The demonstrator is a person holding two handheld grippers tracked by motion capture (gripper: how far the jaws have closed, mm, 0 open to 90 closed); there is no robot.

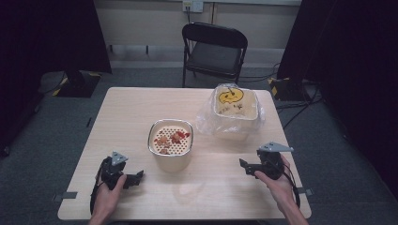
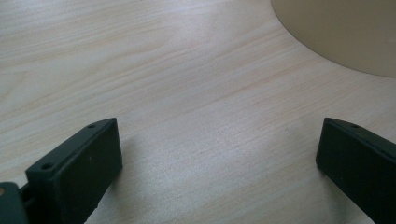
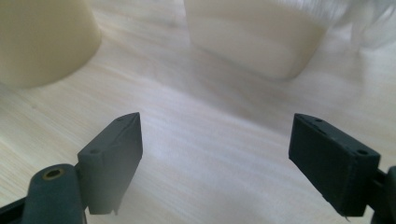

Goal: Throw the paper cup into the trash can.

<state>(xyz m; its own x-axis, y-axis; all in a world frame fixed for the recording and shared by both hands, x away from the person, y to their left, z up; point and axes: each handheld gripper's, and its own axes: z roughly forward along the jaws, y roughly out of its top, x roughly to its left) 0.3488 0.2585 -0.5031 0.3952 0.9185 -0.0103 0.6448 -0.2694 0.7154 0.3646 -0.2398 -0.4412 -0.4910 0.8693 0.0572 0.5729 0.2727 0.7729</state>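
Resting on a pale wooden table (image 1: 141,108), a cream square container with a perforated strainer insert (image 1: 171,140) sits near the middle, holding a small heap of red and brown food scraps (image 1: 170,138). Well apart on its right stands a second cream bin lined with a clear plastic bag (image 1: 234,112), a yellow smiley sticker on top. The left gripper (image 1: 137,178) lies low on the table, jaws spread wide with nothing between them. The right gripper (image 1: 245,167) hovers near the table's right side, jaws likewise wide and empty, pointing toward both containers. The strainer container looks rigid, light and smooth-walled, probably slippery; its raised rim seems the safest hold. Tilting it could spill the scraps. The bag is soft and crinkly.
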